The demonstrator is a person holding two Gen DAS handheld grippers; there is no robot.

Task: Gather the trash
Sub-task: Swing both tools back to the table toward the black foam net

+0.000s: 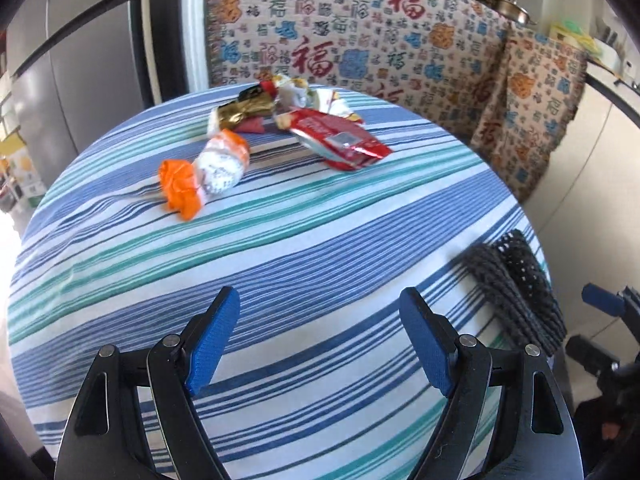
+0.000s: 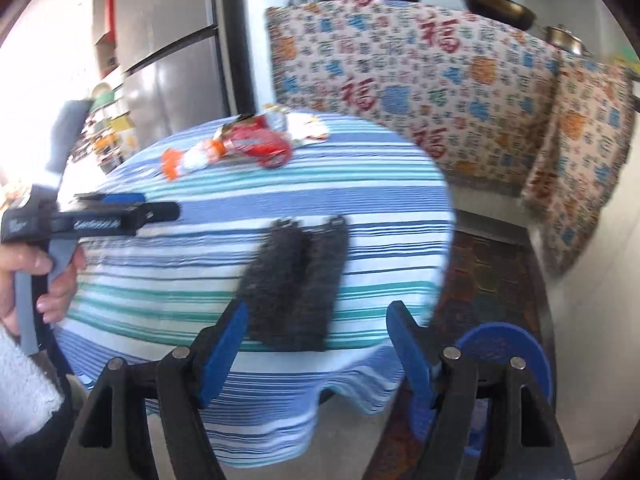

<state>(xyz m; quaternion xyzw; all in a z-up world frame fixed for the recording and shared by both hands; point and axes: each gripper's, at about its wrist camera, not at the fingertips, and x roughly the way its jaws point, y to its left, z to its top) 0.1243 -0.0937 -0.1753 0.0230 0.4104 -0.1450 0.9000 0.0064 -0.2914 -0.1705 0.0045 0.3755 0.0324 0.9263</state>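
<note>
Left wrist view: left gripper (image 1: pixel 320 300) spread, nothing between the pads, over the near part of the striped tablecloth (image 1: pixel 280 260). Wrappers all at the far side: orange-white wrapper (image 1: pixel 208 168), red packet (image 1: pixel 340 140), gold wrapper (image 1: pixel 244 114), white scraps (image 1: pixel 304 96). Dark knitted item (image 1: pixel 516 288) near right.

Right wrist view: right gripper (image 2: pixel 316 316) spread, empty, near table edge. Trash pile (image 2: pixel 248 148) far. Blue bin (image 2: pixel 508 356) on floor, near right. Nothing collected yet; all pieces left.
</note>
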